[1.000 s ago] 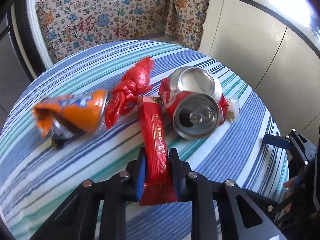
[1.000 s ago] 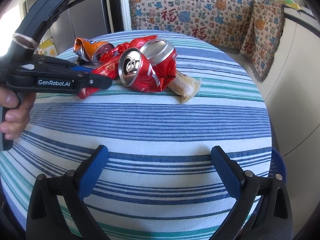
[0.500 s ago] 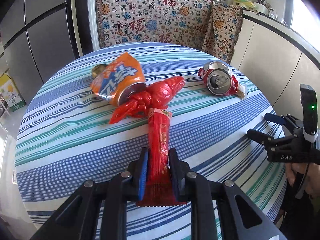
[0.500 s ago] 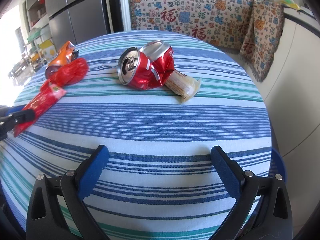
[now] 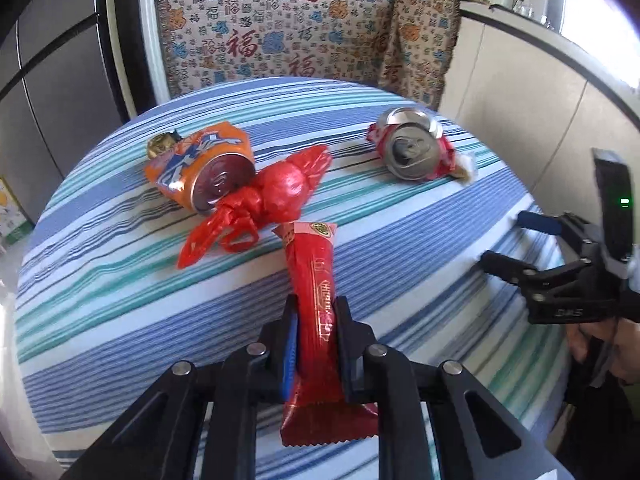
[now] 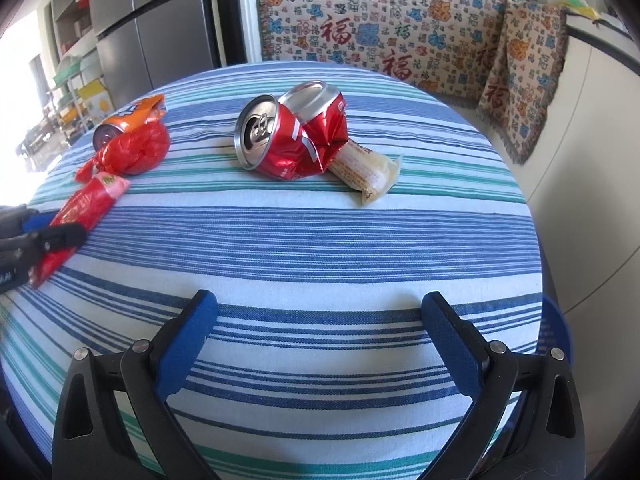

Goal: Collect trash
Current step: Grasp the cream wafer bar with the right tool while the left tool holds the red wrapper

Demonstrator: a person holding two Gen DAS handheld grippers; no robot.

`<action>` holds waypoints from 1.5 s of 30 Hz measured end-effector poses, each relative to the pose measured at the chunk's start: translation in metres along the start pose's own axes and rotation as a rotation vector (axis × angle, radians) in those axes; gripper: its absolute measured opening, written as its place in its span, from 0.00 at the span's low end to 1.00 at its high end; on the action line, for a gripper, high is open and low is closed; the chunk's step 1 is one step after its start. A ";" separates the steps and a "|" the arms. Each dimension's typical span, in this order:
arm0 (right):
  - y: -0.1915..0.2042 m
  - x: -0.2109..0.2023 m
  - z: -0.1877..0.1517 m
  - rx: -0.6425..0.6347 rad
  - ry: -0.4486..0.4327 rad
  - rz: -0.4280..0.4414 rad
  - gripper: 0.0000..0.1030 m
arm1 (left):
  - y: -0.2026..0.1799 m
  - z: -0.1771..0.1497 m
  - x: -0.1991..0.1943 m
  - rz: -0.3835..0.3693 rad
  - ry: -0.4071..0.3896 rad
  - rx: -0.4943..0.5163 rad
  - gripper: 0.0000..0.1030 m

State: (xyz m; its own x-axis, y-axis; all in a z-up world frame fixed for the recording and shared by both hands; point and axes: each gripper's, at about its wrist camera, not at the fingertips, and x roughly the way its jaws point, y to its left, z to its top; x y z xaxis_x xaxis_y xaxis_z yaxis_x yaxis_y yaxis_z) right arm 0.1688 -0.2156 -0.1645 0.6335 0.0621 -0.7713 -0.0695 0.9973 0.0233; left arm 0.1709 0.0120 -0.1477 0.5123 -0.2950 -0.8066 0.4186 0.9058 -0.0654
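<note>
From the left wrist, a red wrapper is seen pinched in the left gripper, whose jaws are closing on it, above the striped tablecloth. From the right wrist, the right gripper is seen spread wide and empty; a crushed red can lies ahead.

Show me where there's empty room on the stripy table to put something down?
The near half of the table is bare, from the open right gripper up to the crushed red can. It is crowded at the far left, where the orange can, red bag and held red wrapper bunch together.
</note>
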 end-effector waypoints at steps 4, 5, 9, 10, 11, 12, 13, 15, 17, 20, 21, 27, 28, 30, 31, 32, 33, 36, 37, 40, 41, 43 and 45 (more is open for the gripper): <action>0.000 0.000 0.000 0.000 0.000 0.000 0.98 | -0.016 -0.018 -0.026 -0.003 -0.033 0.051 0.16; 0.000 0.000 0.000 0.000 0.000 0.000 0.98 | -0.017 -0.023 -0.032 -0.006 -0.040 0.046 0.16; 0.001 0.000 0.000 0.000 0.000 0.000 0.98 | -0.008 -0.041 -0.052 0.075 -0.087 -0.015 0.16; 0.001 0.000 0.000 0.000 0.000 0.000 0.98 | -0.001 -0.044 -0.055 0.107 -0.103 -0.042 0.16; 0.000 0.000 0.000 0.001 -0.001 -0.001 0.98 | 0.007 -0.046 -0.058 0.138 -0.118 -0.077 0.16; 0.000 0.000 0.000 0.001 -0.001 -0.001 0.98 | 0.016 -0.046 -0.058 0.163 -0.127 -0.106 0.16; 0.000 0.000 0.000 0.002 -0.001 0.000 0.98 | 0.027 -0.047 -0.058 0.195 -0.134 -0.144 0.16; -0.002 -0.002 -0.001 0.014 -0.003 -0.001 0.95 | 0.047 -0.046 -0.057 0.219 -0.140 -0.215 0.16; -0.010 -0.006 0.001 0.036 -0.002 -0.004 0.86 | 0.065 -0.045 -0.049 0.226 -0.130 -0.268 0.16; -0.035 -0.007 0.021 0.074 0.003 0.011 0.82 | 0.080 -0.040 -0.033 0.217 -0.106 -0.298 0.16; -0.042 -0.004 0.030 0.064 0.016 0.008 0.82 | 0.082 -0.038 -0.028 0.210 -0.096 -0.301 0.16; -0.043 0.030 0.074 -0.153 0.070 0.061 0.73 | 0.089 -0.033 -0.018 0.177 -0.071 -0.286 0.32; -0.038 0.034 0.080 -0.198 0.065 0.074 0.73 | 0.090 -0.034 -0.017 0.176 -0.071 -0.286 0.34; -0.026 0.047 0.086 -0.276 0.091 0.103 0.62 | 0.091 -0.034 -0.019 0.187 -0.074 -0.283 0.38; -0.022 0.053 0.088 -0.302 0.107 0.116 0.49 | 0.090 -0.033 -0.018 0.187 -0.073 -0.285 0.38; -0.019 0.054 0.088 -0.302 0.113 0.121 0.28 | 0.089 -0.033 -0.018 0.186 -0.076 -0.286 0.38; -0.020 0.053 0.089 -0.279 0.109 0.110 0.27 | 0.088 -0.033 -0.017 0.188 -0.080 -0.287 0.38; -0.042 0.045 0.087 -0.089 0.100 0.033 0.26 | 0.083 -0.034 -0.017 0.216 -0.087 -0.265 0.38; -0.052 0.041 0.083 -0.004 0.111 -0.005 0.26 | 0.081 -0.034 -0.016 0.226 -0.083 -0.257 0.38; -0.072 0.027 0.062 0.208 0.129 0.011 0.26 | 0.077 -0.033 -0.013 0.246 -0.072 -0.232 0.40; -0.071 0.023 0.055 0.227 0.133 0.036 0.27 | 0.076 -0.033 -0.013 0.249 -0.068 -0.224 0.40; -0.059 0.016 0.039 0.222 0.134 0.084 0.30 | 0.076 -0.033 -0.012 0.244 -0.058 -0.206 0.43; -0.046 0.010 0.031 0.188 0.123 0.087 0.37 | 0.077 -0.035 -0.014 0.233 -0.045 -0.199 0.46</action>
State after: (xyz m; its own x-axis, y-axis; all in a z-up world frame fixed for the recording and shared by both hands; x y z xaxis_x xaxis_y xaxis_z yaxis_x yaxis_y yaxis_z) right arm 0.2023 -0.2591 -0.1533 0.5321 0.1548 -0.8324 0.0316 0.9788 0.2022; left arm 0.1699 0.0961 -0.1621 0.6121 -0.0817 -0.7866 0.1329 0.9911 0.0004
